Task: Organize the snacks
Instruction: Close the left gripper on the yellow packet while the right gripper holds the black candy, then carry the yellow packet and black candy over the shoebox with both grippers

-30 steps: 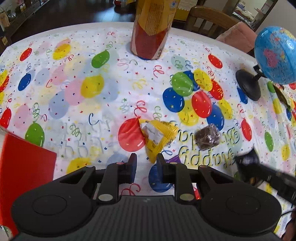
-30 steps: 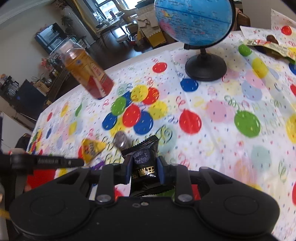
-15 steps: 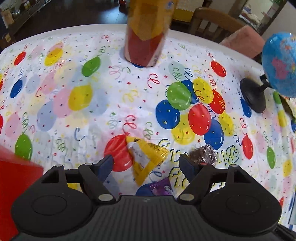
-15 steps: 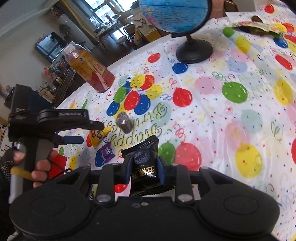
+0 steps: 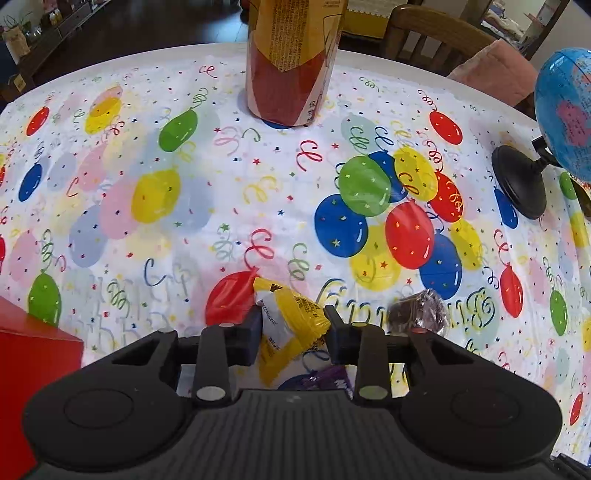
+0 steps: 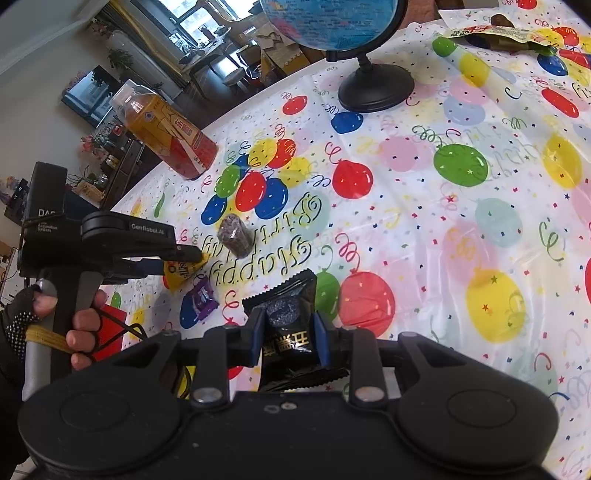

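Note:
On the balloon-print tablecloth lies a yellow snack packet (image 5: 295,314), and the jaws of my left gripper (image 5: 293,326) are closing on it, with both pads touching its sides. From the right wrist view the same left gripper (image 6: 184,260) pinches the yellow packet (image 6: 179,273) from above. My right gripper (image 6: 288,332) is shut on a black snack packet (image 6: 288,306) held above the table. Close by lie a small purple packet (image 5: 327,376) (image 6: 201,299) and a dark round wrapped snack (image 5: 419,314) (image 6: 234,240).
A red box (image 5: 33,369) sits at the near left. A tall orange-and-red bottle (image 5: 291,62) (image 6: 170,136) stands at the far edge, and a globe on a black base (image 5: 519,184) (image 6: 373,85) at the right. A snack bag (image 6: 498,35) lies beyond the globe.
My left gripper's jaws spread wide, came down over the yellow packet and closed onto it. The right gripper kept its hold on the black packet and shifted sideways.

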